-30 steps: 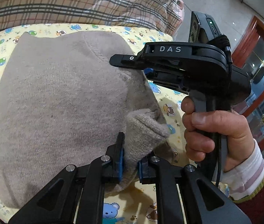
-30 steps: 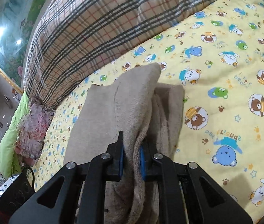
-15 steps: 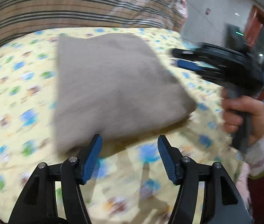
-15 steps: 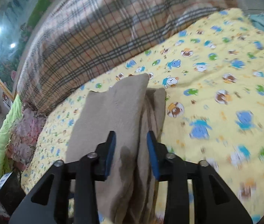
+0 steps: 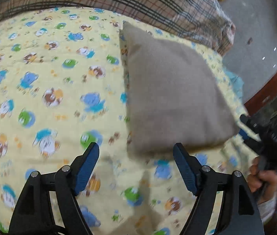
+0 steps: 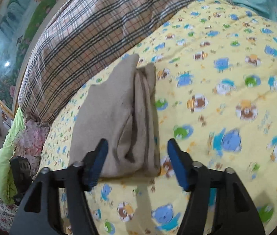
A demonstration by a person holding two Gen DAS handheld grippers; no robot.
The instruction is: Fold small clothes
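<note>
On a yellow quilt (image 5: 40, 82) printed with cartoon bears lies a folded beige sweater (image 5: 173, 98), flat, its layered edges showing in the right wrist view (image 6: 122, 121). Behind the sweater, a plaid blanket (image 6: 91, 29) is heaped along the quilt's far side. Just short of the sweater's near edge, the left gripper (image 5: 136, 168) hovers over the quilt with its blue-padded jaws spread wide and nothing between them; they have just been opening. At the sweater's other end, the right gripper (image 6: 136, 162) also has its jaws apart, having just been opening; the folded end sits between the pads, but they do not press on it. Beside the sweater's right corner in the left view, a hand (image 5: 263, 178) grips the right gripper's black handle. Both views are blurred.
</note>
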